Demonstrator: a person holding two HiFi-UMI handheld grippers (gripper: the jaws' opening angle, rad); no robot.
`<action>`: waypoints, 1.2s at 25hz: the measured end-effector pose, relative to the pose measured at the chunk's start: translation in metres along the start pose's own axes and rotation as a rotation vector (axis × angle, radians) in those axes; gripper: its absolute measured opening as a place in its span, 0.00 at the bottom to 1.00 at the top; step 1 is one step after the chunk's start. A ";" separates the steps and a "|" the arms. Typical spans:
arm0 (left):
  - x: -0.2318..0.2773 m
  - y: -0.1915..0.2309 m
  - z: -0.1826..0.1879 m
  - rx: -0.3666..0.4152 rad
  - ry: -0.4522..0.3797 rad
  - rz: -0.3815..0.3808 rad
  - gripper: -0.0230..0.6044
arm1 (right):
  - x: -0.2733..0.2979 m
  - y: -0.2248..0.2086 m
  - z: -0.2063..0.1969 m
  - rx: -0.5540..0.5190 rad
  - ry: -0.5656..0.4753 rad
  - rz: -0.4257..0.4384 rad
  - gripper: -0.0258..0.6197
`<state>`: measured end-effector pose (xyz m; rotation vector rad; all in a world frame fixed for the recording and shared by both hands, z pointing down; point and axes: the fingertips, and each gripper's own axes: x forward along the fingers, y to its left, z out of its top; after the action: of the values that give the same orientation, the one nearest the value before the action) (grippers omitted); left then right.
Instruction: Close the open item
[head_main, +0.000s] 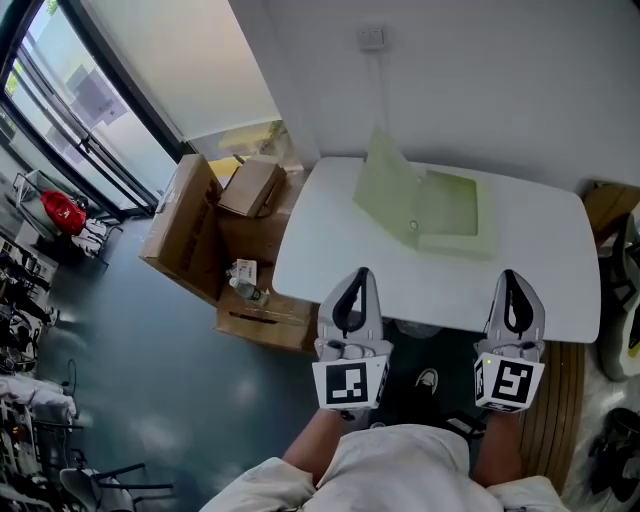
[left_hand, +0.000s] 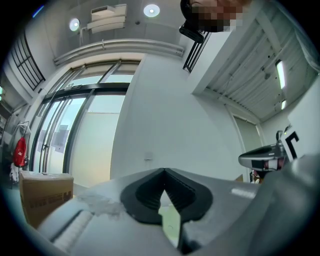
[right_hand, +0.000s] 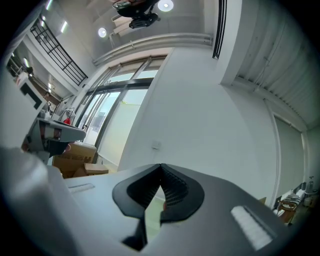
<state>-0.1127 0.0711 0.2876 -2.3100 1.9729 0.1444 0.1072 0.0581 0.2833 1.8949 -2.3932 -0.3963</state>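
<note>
We have bare white table (head_main: 430, 285) ahead up to the green case (head_main: 455, 215); its raised lid (head_main: 385, 190) stands left, cardboard boxes (head_main: 190, 225) flank the table's left.

Cardboard boxes (head_main: 185, 225) crowd the floor just left of the white table (head_main: 540, 275).

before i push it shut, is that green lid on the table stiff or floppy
The green lid stands up flat and unbent, so it is probably stiff and should swing down whole. Its shallow base looks light and may slide on the smooth white table.
</note>
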 end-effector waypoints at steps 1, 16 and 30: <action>0.008 -0.002 -0.001 0.002 0.005 0.003 0.04 | 0.007 -0.006 -0.002 0.000 -0.001 0.004 0.04; 0.119 -0.058 0.003 0.060 0.008 0.022 0.04 | 0.091 -0.103 -0.027 0.070 -0.028 0.002 0.04; 0.174 -0.084 -0.018 0.038 0.030 0.044 0.04 | 0.135 -0.152 -0.054 0.088 -0.014 -0.005 0.04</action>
<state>-0.0023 -0.0888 0.2831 -2.2603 2.0230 0.0754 0.2296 -0.1129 0.2847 1.9393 -2.4543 -0.3101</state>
